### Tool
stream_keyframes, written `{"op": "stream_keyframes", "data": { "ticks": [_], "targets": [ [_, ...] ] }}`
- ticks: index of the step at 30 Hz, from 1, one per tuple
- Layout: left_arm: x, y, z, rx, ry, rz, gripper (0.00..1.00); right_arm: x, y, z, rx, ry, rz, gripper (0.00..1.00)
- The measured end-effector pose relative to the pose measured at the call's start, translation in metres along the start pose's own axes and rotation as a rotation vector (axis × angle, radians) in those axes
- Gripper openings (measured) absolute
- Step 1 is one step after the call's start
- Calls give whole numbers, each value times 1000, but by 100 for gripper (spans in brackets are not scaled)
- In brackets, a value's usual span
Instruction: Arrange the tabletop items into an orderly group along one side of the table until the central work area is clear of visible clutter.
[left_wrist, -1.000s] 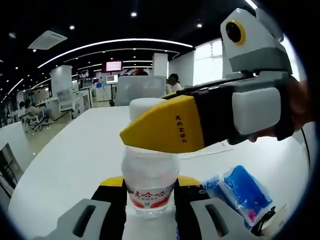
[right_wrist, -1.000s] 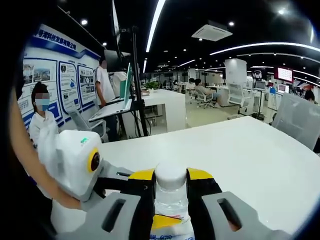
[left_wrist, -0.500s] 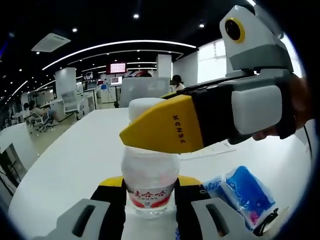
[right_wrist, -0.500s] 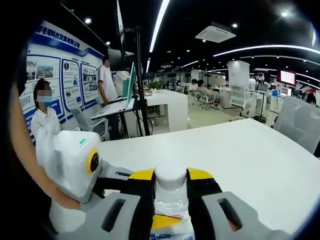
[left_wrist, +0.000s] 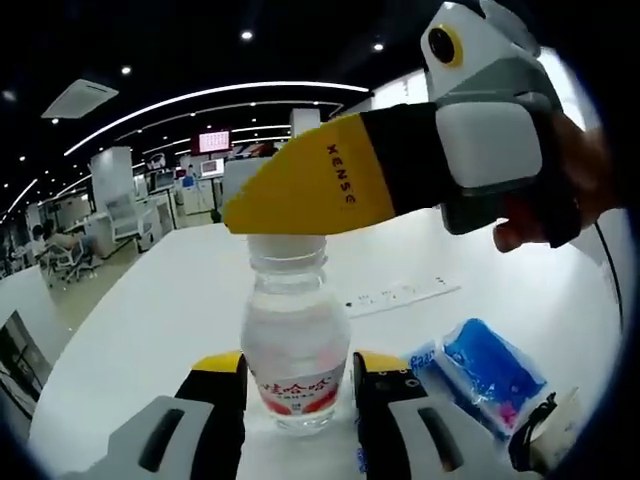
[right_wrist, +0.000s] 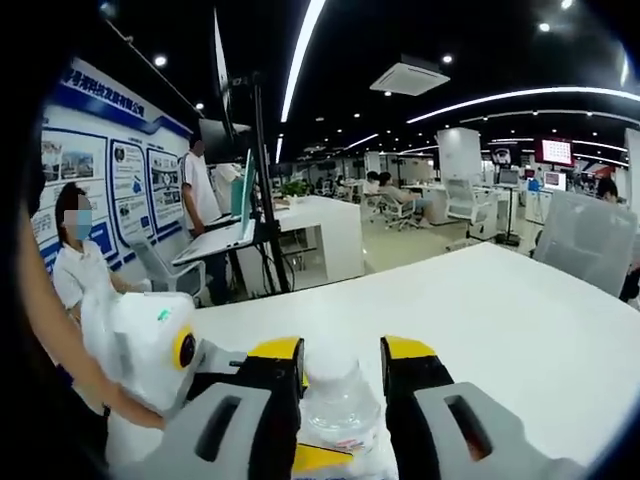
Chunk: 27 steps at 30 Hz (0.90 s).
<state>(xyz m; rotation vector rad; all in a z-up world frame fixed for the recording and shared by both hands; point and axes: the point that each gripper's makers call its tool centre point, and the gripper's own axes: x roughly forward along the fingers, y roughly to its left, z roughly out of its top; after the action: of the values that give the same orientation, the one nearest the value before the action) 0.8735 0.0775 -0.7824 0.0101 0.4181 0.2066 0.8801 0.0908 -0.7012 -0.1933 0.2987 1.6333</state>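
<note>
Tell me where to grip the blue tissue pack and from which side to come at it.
The blue tissue pack lies flat on the white table, right of the water bottle. Probably best to come down from above and close across its narrow width near the middle: it looks soft and long, and the bottle crowds one end.

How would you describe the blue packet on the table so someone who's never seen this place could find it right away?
Start at the big white table, then find the clear plastic water bottle with a red label standing between the left tongs. Just to its right in the left gripper view lies a soft blue and white plastic packet. It is the one bright blue, crinkly thing there, nearer than the white power strip.
</note>
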Motion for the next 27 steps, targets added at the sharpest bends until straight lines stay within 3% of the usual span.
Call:
{"op": "stream_keyframes", "data": {
  "ticks": [7,15,19,27],
  "targets": [
    [-9,-8,3,-12,16,-42,53,-17,0,-2,-2,5,-41,35],
    [-23,-8,3,20,34,-56,64,-54,-8,-8,29,-3,-139,41],
    [-34,-17,10,37,27,-74,67,-80,-10,-17,55,-10,-194,44],
    [-49,-50,20,128,9,-171,70,-129,-4,-29,102,-23,-309,48]
  ]
}}
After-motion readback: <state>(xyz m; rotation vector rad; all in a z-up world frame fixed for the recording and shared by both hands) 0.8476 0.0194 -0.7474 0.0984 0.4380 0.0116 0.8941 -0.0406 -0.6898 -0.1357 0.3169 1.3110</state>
